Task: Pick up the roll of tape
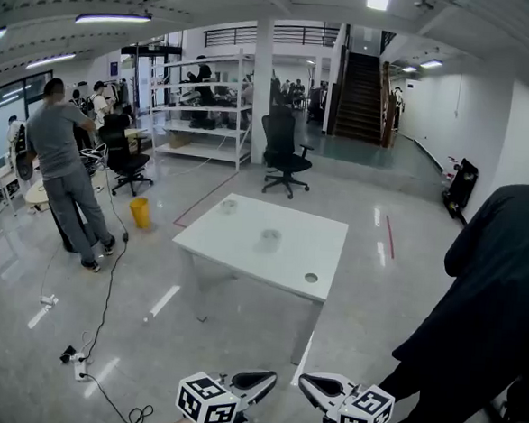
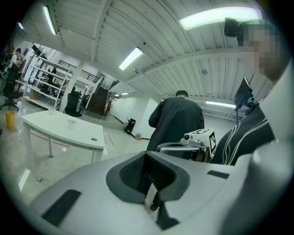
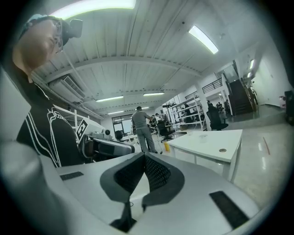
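A white table (image 1: 244, 250) stands on a glossy grey floor (image 1: 148, 324), with a pale roll of tape (image 1: 270, 240) near its middle. The left gripper (image 1: 254, 380) and right gripper (image 1: 323, 386) are both clenched and empty.

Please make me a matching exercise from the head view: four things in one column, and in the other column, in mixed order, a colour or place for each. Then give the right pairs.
Things:
1. table
2. bucket
3. office chair
4. staircase

Colour or place:
A. black, just beyond the table
B. at the far end of the hall, leading up
C. white, in the middle of the floor
D. yellow, on the floor left of the table

Right pairs: 1-C, 2-D, 3-A, 4-B.
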The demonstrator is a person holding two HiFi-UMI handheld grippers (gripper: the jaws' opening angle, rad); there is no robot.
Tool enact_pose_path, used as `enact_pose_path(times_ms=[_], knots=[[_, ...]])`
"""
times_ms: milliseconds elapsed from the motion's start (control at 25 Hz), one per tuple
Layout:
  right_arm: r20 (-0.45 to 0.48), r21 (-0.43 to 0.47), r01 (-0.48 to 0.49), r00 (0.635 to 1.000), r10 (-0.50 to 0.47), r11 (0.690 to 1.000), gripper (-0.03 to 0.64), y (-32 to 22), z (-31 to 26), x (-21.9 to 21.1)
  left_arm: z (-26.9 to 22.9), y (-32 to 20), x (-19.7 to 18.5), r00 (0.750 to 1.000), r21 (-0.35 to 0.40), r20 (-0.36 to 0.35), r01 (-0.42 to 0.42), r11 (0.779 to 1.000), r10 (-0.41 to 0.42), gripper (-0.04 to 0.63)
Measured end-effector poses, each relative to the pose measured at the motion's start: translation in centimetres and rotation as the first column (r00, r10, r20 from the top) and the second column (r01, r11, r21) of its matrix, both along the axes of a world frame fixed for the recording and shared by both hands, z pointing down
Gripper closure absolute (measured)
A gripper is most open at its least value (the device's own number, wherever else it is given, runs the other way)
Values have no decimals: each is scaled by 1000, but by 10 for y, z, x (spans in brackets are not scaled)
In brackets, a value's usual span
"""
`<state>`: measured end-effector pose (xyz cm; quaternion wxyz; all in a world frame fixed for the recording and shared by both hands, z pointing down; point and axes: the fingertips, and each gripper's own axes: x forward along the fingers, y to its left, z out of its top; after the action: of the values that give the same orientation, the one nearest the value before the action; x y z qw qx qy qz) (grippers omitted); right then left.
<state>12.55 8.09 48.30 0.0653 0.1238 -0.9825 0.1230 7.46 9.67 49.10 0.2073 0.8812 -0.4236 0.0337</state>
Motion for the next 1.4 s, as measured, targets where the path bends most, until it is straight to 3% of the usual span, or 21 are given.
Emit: enact_pose_path(times_ms=[200, 440, 640, 1080, 1200, 1400], knots=[[58, -57, 6, 998, -3, 998, 603, -1, -8, -1, -2, 0, 2, 1000, -3, 7, -27, 1000, 27, 592], [12, -50, 40, 999, -40, 998, 603, -12, 4, -17, 4, -13, -18, 1000, -16, -25, -7, 1000, 6, 592], [-22, -101, 67, 997, -70, 993, 601, -28, 23, -32, 21, -30, -31, 998, -67, -59, 14, 998, -18, 592], [-85, -169, 53, 994, -68, 984, 601, -139, 36, -87, 15, -147, -96, 993, -128, -108, 40, 991, -54, 592], [-93, -146, 33, 995, -47, 989, 601, -178, 30, -104, 6, -183, -121, 993, -103, -103, 49, 993, -60, 592], [-196, -44, 11, 980, -20, 999, 601, -229, 32, -129, -1, -228, -151, 991, -78, -113, 67, 995, -75, 592]])
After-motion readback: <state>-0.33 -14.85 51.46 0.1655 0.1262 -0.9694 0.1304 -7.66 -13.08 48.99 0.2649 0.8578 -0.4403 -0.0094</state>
